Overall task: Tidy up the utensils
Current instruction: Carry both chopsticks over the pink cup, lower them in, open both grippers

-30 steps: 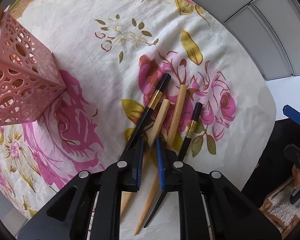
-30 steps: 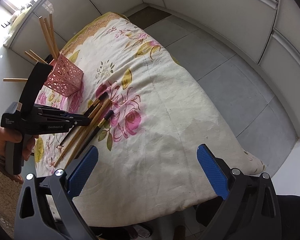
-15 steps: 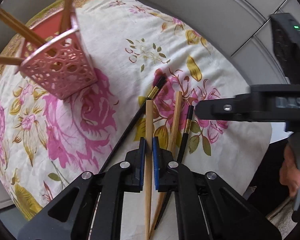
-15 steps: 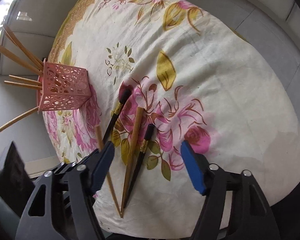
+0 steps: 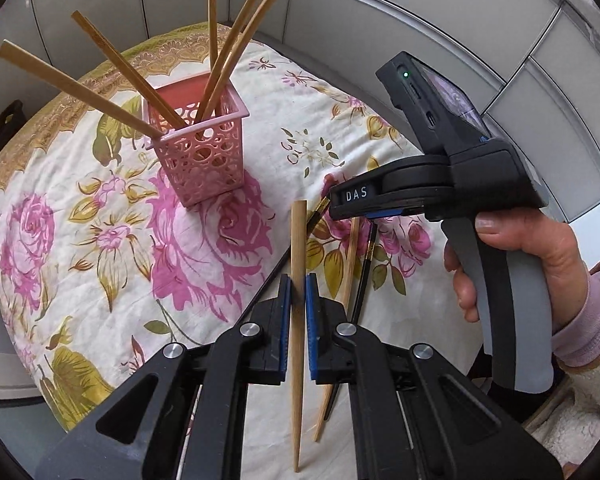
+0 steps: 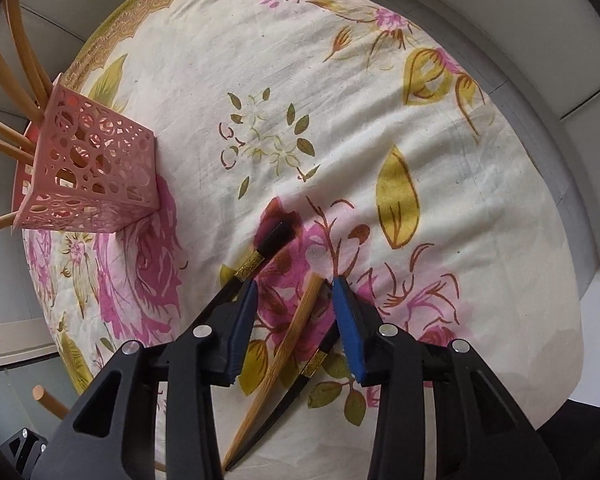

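The left claw (image 5: 297,296) is pinched on one stick (image 5: 298,264), the right claw (image 6: 294,304) is spread over three sticks left on the cloth (image 6: 480,240), and five are already stood in the basket (image 5: 204,156).

A floral tablecloth (image 6: 440,128) bears a pink holder (image 6: 96,176) and three chopsticks (image 6: 288,344).

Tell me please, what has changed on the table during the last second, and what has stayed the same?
The left gripper shut on a wooden chopstick and lifted it off the cloth toward the pink holder. The right gripper came down, open, around the wooden chopstick still on the cloth. The two black chopsticks and the holder have not moved.
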